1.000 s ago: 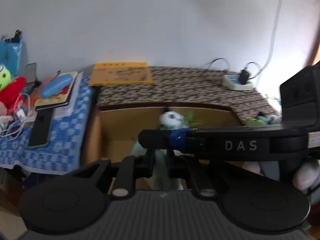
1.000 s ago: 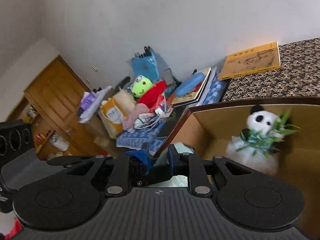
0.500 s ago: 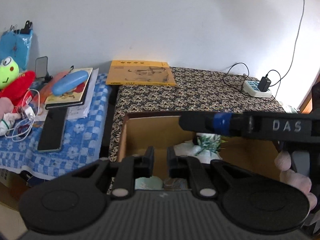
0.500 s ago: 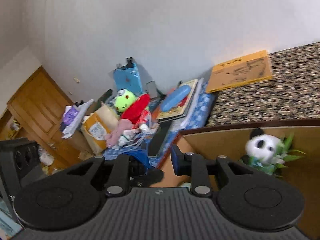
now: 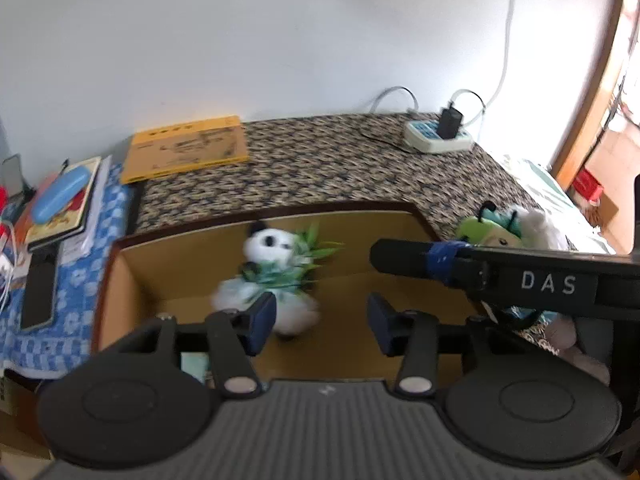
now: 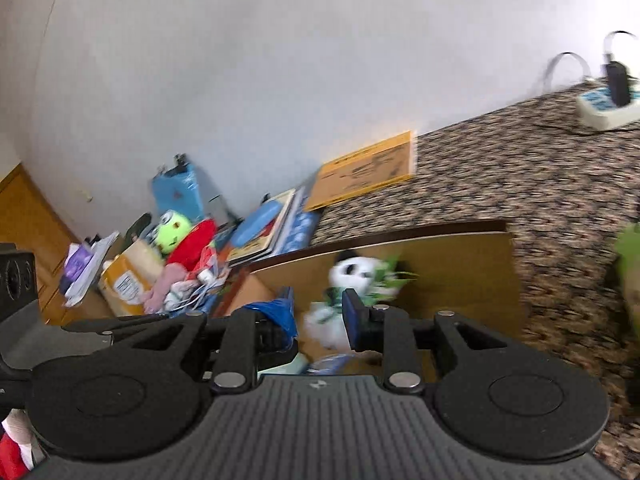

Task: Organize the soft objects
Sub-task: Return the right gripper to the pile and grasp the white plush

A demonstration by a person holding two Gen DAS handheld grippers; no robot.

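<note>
L gripper [image 5: 320,316] just opened wide, empty, over panda [image 5: 276,276]; only R gripper [image 6: 318,314] view, narrow gap, shows frog toy [image 6: 173,233].

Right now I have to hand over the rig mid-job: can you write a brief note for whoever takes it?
Left gripper: jaws have just been opening, open now, nothing between them.
Right gripper: jaws slightly apart, holding nothing.
Done: panda toy sits in the cardboard box.
Left: green plush and white plush lie on the patterned cover right of the box; a green and red plush sits in the clutter to its left.
</note>
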